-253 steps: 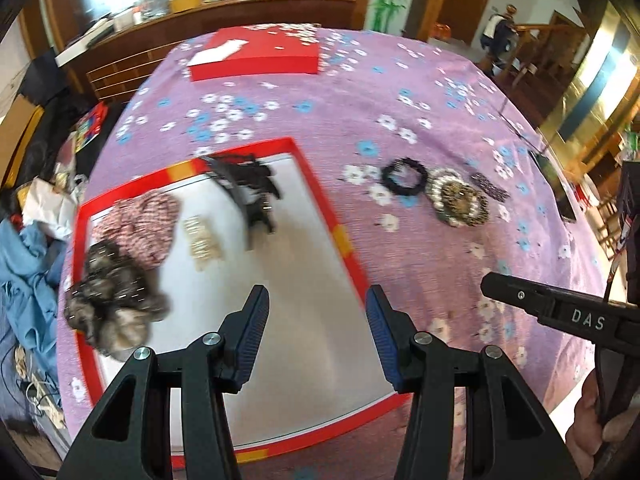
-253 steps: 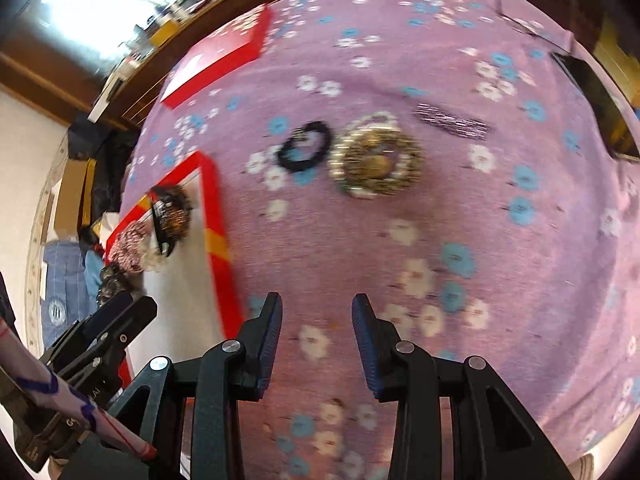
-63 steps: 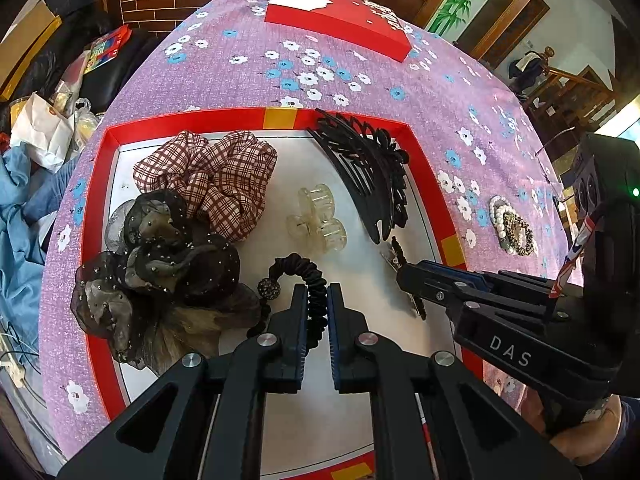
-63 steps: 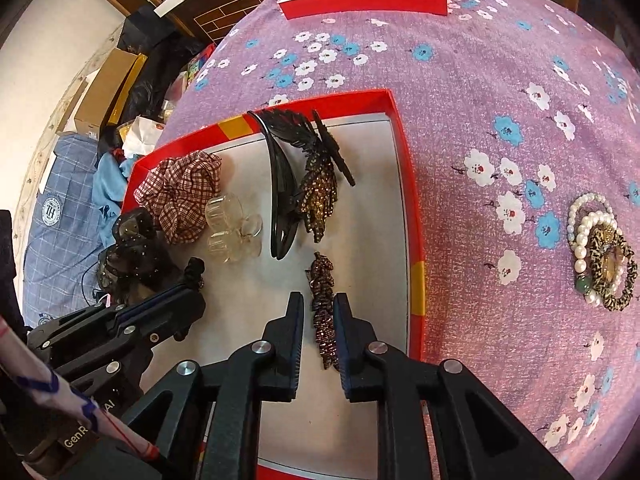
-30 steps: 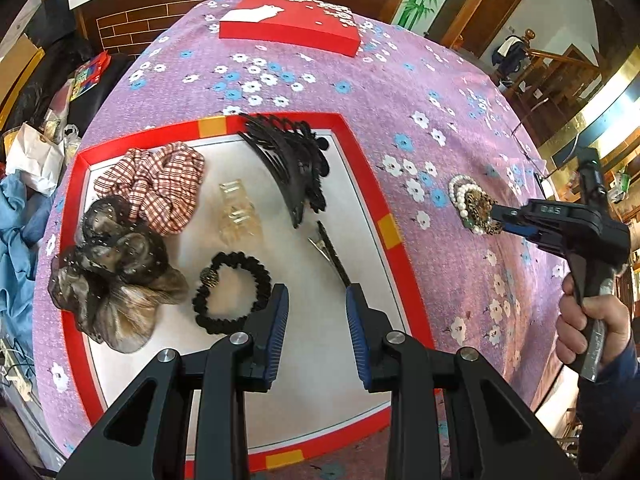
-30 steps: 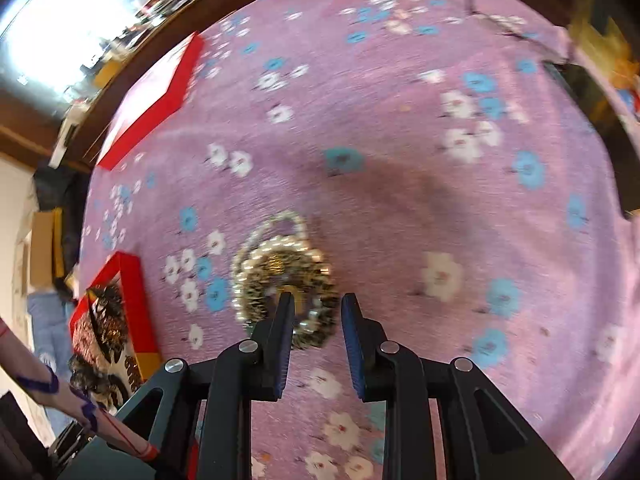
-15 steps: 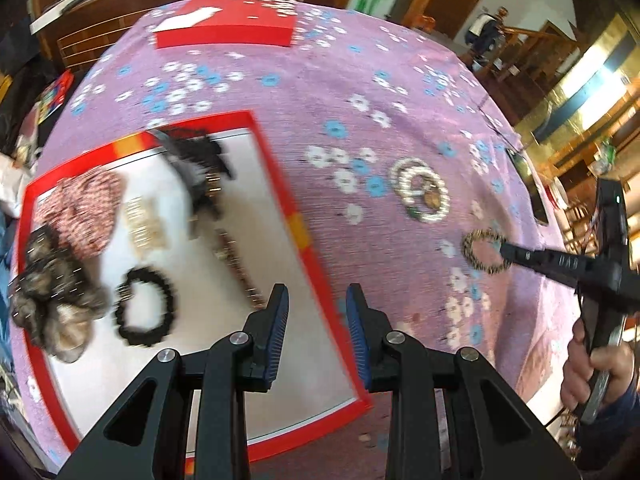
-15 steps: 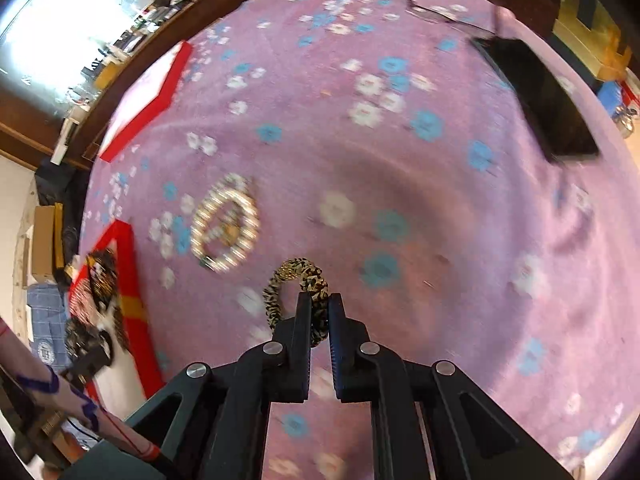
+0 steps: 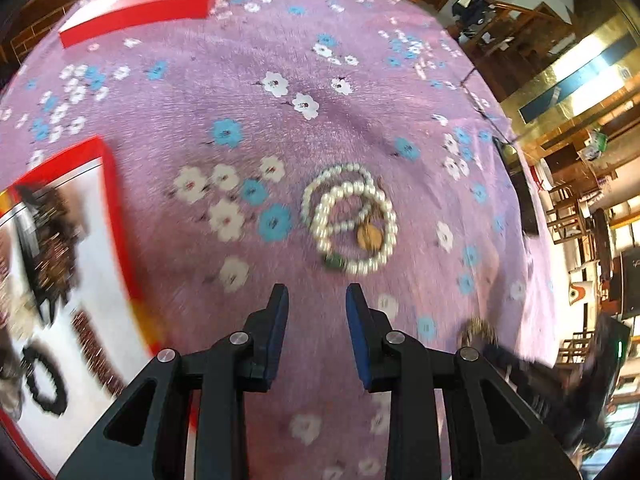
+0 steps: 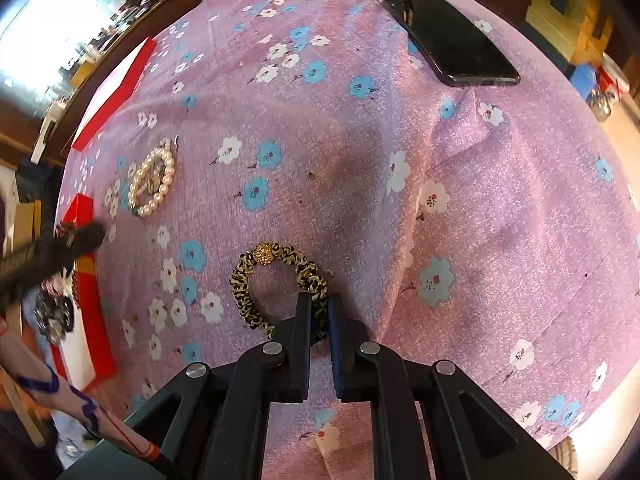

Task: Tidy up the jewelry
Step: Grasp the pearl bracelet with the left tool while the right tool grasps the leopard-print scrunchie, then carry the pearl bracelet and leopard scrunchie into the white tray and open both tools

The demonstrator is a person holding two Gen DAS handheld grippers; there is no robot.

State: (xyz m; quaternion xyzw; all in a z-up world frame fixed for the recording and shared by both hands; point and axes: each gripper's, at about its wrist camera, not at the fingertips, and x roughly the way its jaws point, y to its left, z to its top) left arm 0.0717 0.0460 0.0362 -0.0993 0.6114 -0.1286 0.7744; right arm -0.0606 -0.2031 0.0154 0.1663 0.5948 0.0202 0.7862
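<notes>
My right gripper (image 10: 319,308) is shut on a leopard-print hair tie (image 10: 256,276) with a gold bead, over the purple flowered cloth. The tie (image 9: 478,326) shows blurred at the lower right of the left wrist view. A pearl bracelet pile (image 9: 350,220) with a brown pendant lies on the cloth just ahead of my left gripper (image 9: 316,304), which is open and empty. The pearls (image 10: 154,178) also show at the left of the right wrist view. The red-rimmed white tray (image 9: 116,216) with hair accessories sits at the left.
A closed red box (image 9: 140,4) lies at the far side of the table. A black phone (image 10: 452,44) lies near the far right edge. The tray holds a black hair tie (image 9: 46,380), a dark claw clip (image 9: 44,216) and a beaded clip (image 9: 94,344).
My left gripper has swung right, away from the tray and up to the pearl pile. My right gripper has moved toward me with the leopard hair tie still held.
</notes>
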